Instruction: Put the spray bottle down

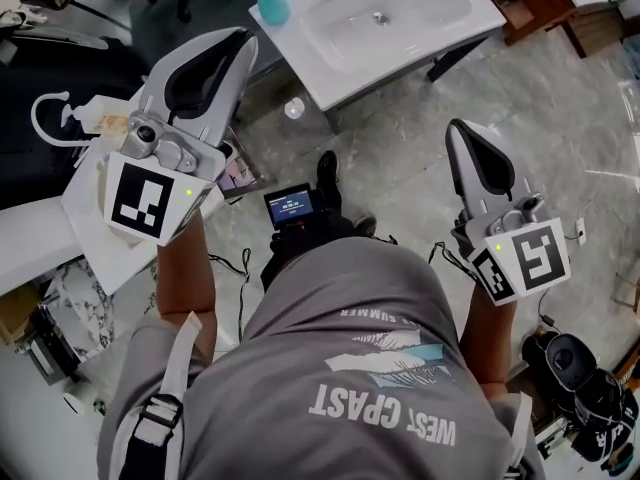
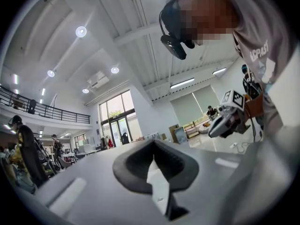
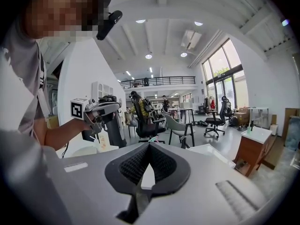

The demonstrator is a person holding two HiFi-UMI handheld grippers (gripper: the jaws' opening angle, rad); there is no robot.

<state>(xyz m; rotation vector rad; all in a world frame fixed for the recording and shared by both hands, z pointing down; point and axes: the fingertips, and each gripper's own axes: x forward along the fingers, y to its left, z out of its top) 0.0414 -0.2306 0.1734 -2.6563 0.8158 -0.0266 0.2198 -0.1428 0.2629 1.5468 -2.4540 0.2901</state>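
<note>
The teal spray bottle (image 1: pixel 271 2) stands upright on the near left corner of the white washbasin counter (image 1: pixel 330 68). Neither gripper touches it. My left gripper (image 1: pixel 243 38) is raised at the left, jaws closed together with nothing between them, its tip a little short of the bottle. My right gripper (image 1: pixel 458 127) hangs over the grey floor at the right, also shut and empty. In the left gripper view the closed jaws (image 2: pixel 153 142) point level into the hall, with the right gripper (image 2: pixel 226 120) off to the side. The right gripper view shows its closed jaws (image 3: pixel 149 145) and the left gripper (image 3: pixel 100 108).
A white table (image 1: pixel 40 240) with a labelled bottle (image 1: pixel 97 120) lies at the left. A small screen device (image 1: pixel 290 207) and cables lie on the floor by my feet. A wooden cabinet (image 1: pixel 541 2) stands at the top right, and dark gear (image 1: pixel 585 373) at the bottom right.
</note>
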